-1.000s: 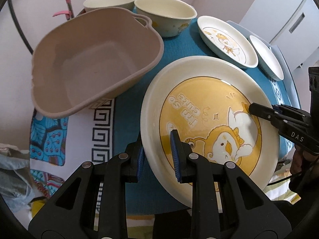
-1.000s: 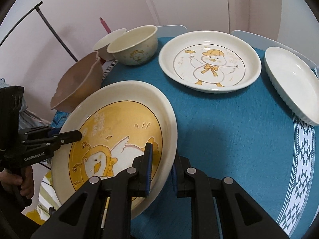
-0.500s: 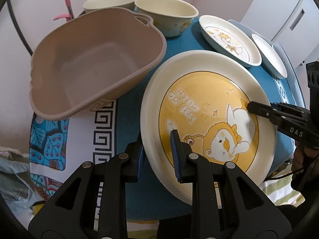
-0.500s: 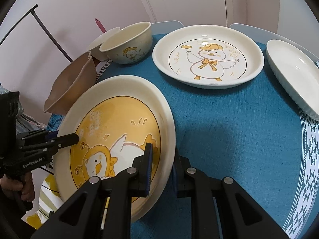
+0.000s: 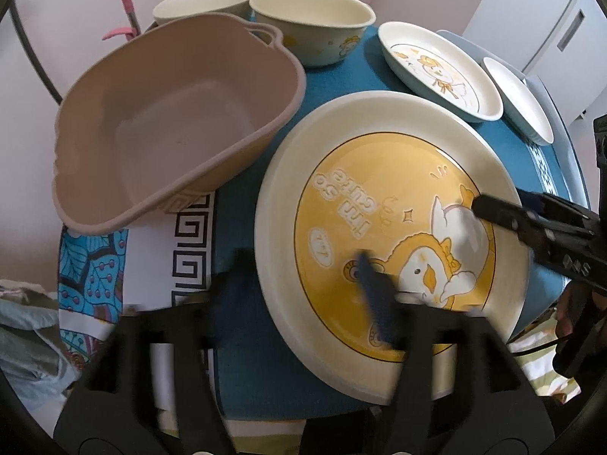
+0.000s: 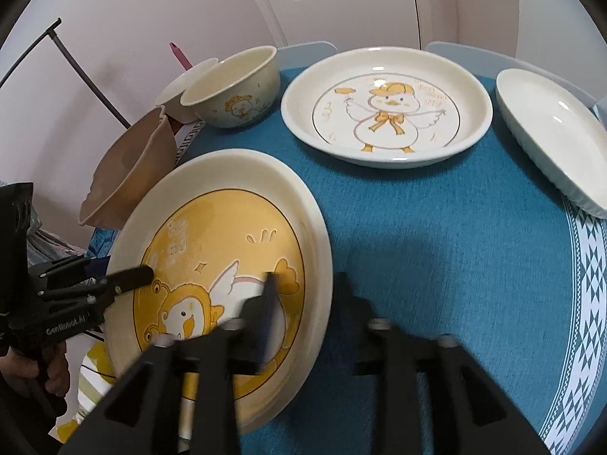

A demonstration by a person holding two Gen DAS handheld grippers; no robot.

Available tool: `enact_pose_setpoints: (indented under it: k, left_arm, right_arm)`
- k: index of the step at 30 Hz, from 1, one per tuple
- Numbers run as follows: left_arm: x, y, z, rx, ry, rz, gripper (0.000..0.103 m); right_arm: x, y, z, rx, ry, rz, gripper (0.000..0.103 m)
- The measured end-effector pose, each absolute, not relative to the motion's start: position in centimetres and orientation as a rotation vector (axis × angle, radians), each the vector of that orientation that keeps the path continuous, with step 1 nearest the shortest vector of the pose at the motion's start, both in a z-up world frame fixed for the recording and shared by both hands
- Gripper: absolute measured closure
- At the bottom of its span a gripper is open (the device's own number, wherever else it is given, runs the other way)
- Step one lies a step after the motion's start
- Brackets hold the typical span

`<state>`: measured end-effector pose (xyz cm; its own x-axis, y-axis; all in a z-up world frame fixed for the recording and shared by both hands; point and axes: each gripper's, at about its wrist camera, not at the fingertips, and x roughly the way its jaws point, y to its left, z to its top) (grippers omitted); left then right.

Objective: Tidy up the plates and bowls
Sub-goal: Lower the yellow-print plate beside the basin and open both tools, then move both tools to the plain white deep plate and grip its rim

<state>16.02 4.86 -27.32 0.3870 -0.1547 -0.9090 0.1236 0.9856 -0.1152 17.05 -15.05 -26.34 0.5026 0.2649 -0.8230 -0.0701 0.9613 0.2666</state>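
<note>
Your left gripper (image 5: 303, 284) has just been opening: its jaws now stand spread, blurred, with the near rim of the yellow duck plate (image 5: 383, 197) between them but no longer pinched. Your right gripper (image 6: 307, 299) has done the same on the opposite rim, its jaws parted and straddling the edge without pressing it. A second ago both were clamped on that plate; now neither holds it, so it appears to be set down at the near edge of the blue-clothed counter (image 6: 436, 235), partly overhanging it, just beside the pink basin (image 5: 170, 113).

That reads as this plate's placement being finished. Farther out, the two cream bowls (image 5: 311, 19) stand side by side behind the basin, the white duck plate (image 6: 387, 106) sits at the middle of the counter, and the plain white plate (image 6: 550, 132) lies at the far right, all yet to be gathered.
</note>
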Motion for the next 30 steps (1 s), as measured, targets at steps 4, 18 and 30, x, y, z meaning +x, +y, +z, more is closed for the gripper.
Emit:
enact_pose_setpoints:
  k: [4, 18, 30]
  left_arm:
    - [15.5, 4.1, -26.5, -0.003, 1.127, -0.182, 0.019]
    - [15.3, 0.0, -13.8, 0.017, 0.905, -0.272, 0.000]
    - [24.6, -13.4, -8.9, 0.045, 0.794, -0.519, 0.000]
  right_arm:
    - [16.8, -15.4, -26.3, 0.218, 1.027, 0.191, 0.028]
    - [13.5, -19.9, -15.8, 0.238, 0.887, 0.096, 0.000]
    - [13.4, -31.8, -10.5, 0.278, 0.816, -0.077, 0.000]
